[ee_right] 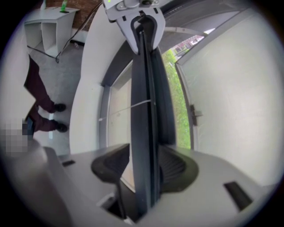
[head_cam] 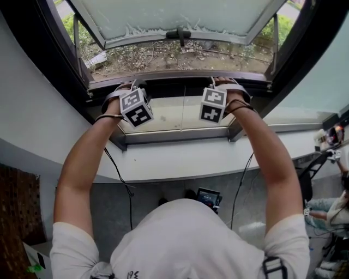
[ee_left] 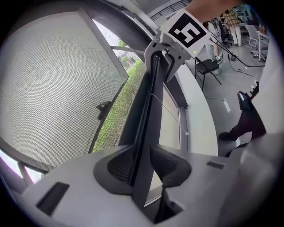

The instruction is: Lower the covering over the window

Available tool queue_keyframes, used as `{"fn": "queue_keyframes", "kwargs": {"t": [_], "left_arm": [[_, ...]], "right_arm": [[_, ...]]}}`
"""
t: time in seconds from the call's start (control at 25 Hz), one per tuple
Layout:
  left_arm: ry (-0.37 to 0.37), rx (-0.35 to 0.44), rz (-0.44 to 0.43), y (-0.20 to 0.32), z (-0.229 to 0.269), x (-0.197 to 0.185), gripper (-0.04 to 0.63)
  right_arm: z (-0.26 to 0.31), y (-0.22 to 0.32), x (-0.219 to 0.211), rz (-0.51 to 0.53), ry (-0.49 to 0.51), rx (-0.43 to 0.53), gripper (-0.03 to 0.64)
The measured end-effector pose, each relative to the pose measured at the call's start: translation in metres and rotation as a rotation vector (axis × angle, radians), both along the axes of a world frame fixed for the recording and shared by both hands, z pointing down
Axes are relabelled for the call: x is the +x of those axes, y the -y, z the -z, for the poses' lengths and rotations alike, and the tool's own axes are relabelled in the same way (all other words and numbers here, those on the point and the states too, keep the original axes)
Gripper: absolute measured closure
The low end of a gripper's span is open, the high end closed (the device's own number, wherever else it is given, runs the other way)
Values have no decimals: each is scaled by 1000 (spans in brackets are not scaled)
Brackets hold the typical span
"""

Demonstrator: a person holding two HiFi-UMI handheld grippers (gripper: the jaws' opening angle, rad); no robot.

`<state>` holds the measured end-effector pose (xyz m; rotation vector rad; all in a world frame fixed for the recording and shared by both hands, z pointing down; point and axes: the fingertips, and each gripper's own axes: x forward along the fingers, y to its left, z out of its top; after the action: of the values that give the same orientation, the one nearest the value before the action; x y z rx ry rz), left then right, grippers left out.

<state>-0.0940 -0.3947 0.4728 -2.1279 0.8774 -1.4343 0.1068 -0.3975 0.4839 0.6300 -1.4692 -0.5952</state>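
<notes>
Covering rail [head_cam: 180, 87], dark and narrow, spans the window opening just above the pale lower pane [head_cam: 174, 115], and I hold it toward either side. My left gripper [ee_left: 143, 167] pinches it, but its pads sit on a thin edge and could slip. My right gripper [ee_right: 144, 167] clamps it too. Pulling unevenly would likely cant the rail and jam it.

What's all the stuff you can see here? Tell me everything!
window pane: one, pale, swung open outward
handle: one, black, on the pane's edge
grass: one patch, green, outside under the pane
dark bar: one, black, across the window opening
sill: one, white, below the window
shelf: one, white, standing on the grey floor
left gripper: one, grey, fingers shut on dark bar
right gripper: one, grey, fingers shut on dark bar
arms: two, bare, reaching to the bar
</notes>
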Motion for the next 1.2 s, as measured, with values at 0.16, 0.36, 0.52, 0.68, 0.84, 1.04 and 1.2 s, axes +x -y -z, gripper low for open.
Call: {"fn": "queue_keyframes", "kwargs": {"t": [0.16,0.36,0.52,0.68,0.84,1.04,1.2], "left_arm": [[-3,3,0,0,1,1,469],[-21,12,-1,-2,7,4,469],[-54,15,5,-4,11,3,471],[-120,6,22,-6,21,3,471],[-204,22,46,-7,42,1,476],[-320,51,69,-11,70,1,482],[-431,76,82,-18,90,2,486]], "right_arm": [[6,-1,0,-6,19,15,402],[12,-5,1,-16,39,19,402],[16,-9,1,-25,64,20,403],[29,-10,1,-40,106,45,403],[56,-8,-1,-55,183,115,424],[87,-7,-1,-89,289,202,490],[108,-13,0,-113,367,271,526]]}}
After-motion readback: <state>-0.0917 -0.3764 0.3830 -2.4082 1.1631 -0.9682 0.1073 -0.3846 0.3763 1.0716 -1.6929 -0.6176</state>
